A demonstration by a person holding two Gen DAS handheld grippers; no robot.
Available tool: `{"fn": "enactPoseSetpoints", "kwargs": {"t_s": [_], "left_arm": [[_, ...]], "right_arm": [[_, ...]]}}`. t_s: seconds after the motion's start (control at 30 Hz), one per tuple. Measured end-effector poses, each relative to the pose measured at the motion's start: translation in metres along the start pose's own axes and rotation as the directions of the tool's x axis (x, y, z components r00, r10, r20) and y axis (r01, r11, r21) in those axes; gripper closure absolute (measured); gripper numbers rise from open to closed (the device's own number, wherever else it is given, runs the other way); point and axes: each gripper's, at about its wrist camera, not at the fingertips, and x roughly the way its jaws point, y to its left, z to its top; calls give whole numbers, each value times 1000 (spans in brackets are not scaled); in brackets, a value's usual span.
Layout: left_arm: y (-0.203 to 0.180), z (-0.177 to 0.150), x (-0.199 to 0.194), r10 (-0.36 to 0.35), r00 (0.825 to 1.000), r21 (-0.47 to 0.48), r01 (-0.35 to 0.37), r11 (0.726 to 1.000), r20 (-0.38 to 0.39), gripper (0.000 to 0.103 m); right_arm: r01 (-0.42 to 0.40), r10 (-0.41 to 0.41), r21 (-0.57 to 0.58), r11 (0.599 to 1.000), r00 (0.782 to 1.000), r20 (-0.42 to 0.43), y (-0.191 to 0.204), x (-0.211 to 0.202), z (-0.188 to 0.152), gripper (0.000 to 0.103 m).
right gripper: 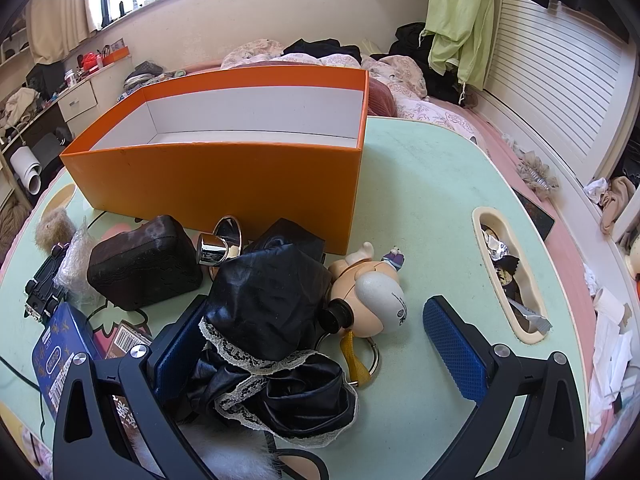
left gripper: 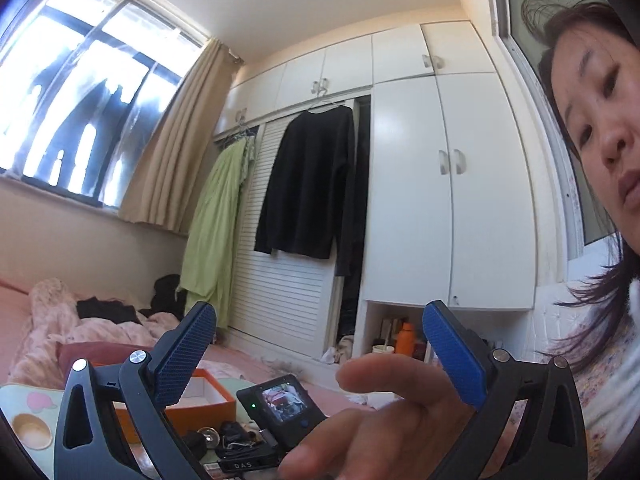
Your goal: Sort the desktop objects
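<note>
Both tongs gape wide and grip nothing: the left gripper (left gripper: 320,354) tilts up toward the wardrobe (left gripper: 448,184), while the right gripper (right gripper: 320,354) hangs over a black umbrella (right gripper: 268,320) lower centre, before the orange box (right gripper: 224,176).

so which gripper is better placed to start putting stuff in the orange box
Right. The right gripper is open, low over the table, around the black lace-trimmed cloth near the orange box. The left gripper points up at the wardrobe.
</note>
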Motion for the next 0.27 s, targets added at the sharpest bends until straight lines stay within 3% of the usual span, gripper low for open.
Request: {"fn": "enactPoseSetpoints", "kwargs": {"t_s": [0.1,0.17,0.23,0.27], "left_arm": [[-1,1,0,44,999,8,-44,999,31,0],[-3,0,4,120,993,33,-120,992,14,0],[-4,-1,14,238,971,78,-235,969,-35,0],[-2,-3,19,313,949,99,-307,947,-48,0]], "right_arm": [[-2,2,1,1000,1000,0,0,0,0,0],[0,0,0,1000,1000,0,0,0,0,0],[0,0,1,1000,1000,0,0,0,0,0],[0,0,1,1000,1000,0,0,0,0,0]]}}
